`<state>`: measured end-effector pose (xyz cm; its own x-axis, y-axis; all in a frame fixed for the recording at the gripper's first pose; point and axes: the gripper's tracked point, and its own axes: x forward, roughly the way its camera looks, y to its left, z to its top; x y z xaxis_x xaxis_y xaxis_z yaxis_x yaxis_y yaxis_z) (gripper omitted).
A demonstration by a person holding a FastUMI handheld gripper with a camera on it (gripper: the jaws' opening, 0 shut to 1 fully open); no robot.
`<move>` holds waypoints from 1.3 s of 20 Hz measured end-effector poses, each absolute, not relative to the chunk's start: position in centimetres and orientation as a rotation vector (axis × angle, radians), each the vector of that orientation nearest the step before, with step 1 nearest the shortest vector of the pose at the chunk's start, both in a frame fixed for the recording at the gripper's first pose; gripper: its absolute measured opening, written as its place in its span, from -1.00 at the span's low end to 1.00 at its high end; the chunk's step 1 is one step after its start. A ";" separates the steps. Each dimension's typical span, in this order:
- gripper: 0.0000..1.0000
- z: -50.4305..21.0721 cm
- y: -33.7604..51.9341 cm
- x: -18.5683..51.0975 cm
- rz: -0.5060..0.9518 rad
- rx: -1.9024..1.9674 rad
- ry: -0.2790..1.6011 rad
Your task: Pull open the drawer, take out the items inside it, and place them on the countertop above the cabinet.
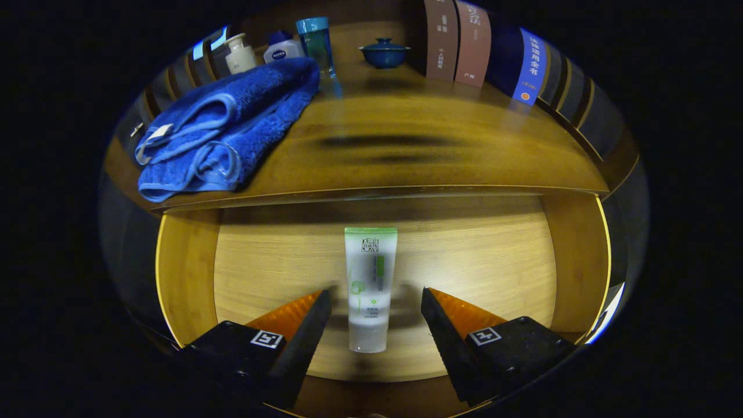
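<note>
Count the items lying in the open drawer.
1: a white tube on the drawer floor, between the open tool's fingers. The countertop may hide more at the drawer's back.

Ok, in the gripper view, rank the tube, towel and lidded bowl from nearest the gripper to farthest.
1. Tube: in the open drawer, between the open gripper's fingers, untouched.
2. Towel: folded on the countertop, ahead and left.
3. Lidded bowl: at the countertop's back.
</note>
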<state>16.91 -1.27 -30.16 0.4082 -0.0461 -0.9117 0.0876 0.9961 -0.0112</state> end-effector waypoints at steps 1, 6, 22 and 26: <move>0.99 -30.4 -1.0 16.9 -0.080 0.037 1.164; 0.97 -32.3 -0.6 16.0 -0.060 0.026 1.266; -0.21 -33.5 -0.3 15.6 -0.059 -0.021 1.308; -0.21 -31.9 -0.7 15.7 -0.073 0.002 1.248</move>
<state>15.70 -0.67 -31.91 0.3151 -0.0540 -0.9475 0.0563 0.9977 -0.0381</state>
